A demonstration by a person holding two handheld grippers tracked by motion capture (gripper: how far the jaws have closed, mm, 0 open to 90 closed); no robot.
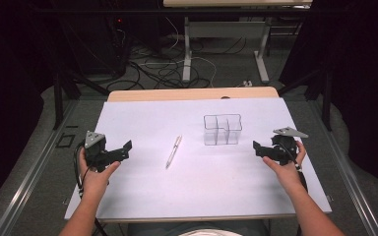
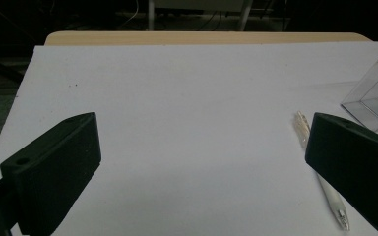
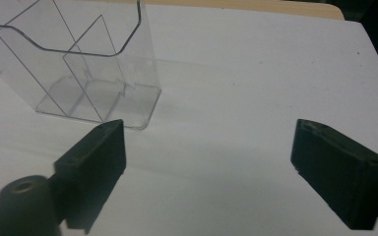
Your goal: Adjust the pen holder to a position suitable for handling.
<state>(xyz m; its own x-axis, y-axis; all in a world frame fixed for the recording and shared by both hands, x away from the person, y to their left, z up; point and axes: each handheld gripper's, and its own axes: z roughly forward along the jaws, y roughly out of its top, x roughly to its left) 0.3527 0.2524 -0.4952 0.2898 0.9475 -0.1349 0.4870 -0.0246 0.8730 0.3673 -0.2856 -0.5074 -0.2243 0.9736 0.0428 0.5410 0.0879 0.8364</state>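
A white pen [image 1: 173,151] lies on the white table cover [image 1: 202,191], a little left of centre. To its right stands an empty clear plastic holder [image 1: 222,129] with several compartments. My left gripper [image 1: 123,150] is held low at the left, pointing toward the pen, jaws apart. In the left gripper view the left gripper [image 2: 202,132] is open with nothing between its jaws; the pen [image 2: 302,129] lies partly behind the right-hand jaw, and the holder [image 2: 374,96] is at the right edge. My right gripper [image 1: 257,149] is right of the holder. The right gripper [image 3: 209,135] is open and empty, with the holder [image 3: 78,64] ahead to its left.
The wooden table edge [image 1: 192,93] shows beyond the white cover. Behind it are cables on the floor [image 1: 152,69] and the legs of another table [image 1: 187,49]. Dark frame struts [image 1: 58,101] stand at both sides.
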